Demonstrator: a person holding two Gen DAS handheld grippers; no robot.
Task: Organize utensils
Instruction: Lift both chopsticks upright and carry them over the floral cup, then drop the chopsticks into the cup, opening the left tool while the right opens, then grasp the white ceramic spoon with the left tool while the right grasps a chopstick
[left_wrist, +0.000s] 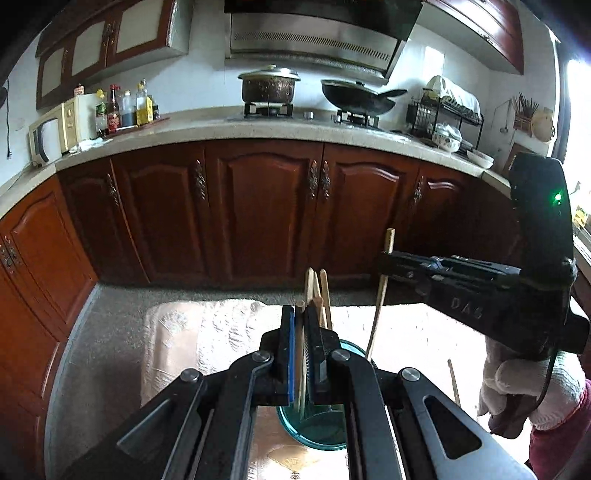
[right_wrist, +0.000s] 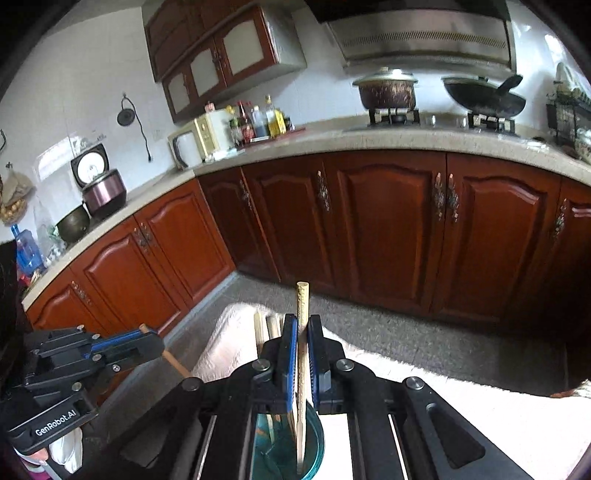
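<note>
My left gripper (left_wrist: 301, 314) is shut on a pale wooden chopstick (left_wrist: 300, 369) that points down into a teal glass cup (left_wrist: 314, 432) right under the jaws. Several more chopsticks (left_wrist: 320, 295) stand in that cup. From the right, my right gripper (left_wrist: 386, 258), held by a white-gloved hand (left_wrist: 528, 387), is shut on another chopstick (left_wrist: 380, 302). In the right wrist view the right gripper (right_wrist: 303, 321) clamps its chopstick (right_wrist: 303, 369) upright, its lower end inside the cup (right_wrist: 314, 443). The left gripper (right_wrist: 155, 341) shows at the left with its chopstick (right_wrist: 175, 362).
The cup stands on a table with a pale patterned cloth (left_wrist: 207, 332). One loose chopstick (left_wrist: 453, 380) lies on the cloth to the right of the cup. Beyond the table are grey floor and dark red cabinets (left_wrist: 258, 206) under a counter with a stove.
</note>
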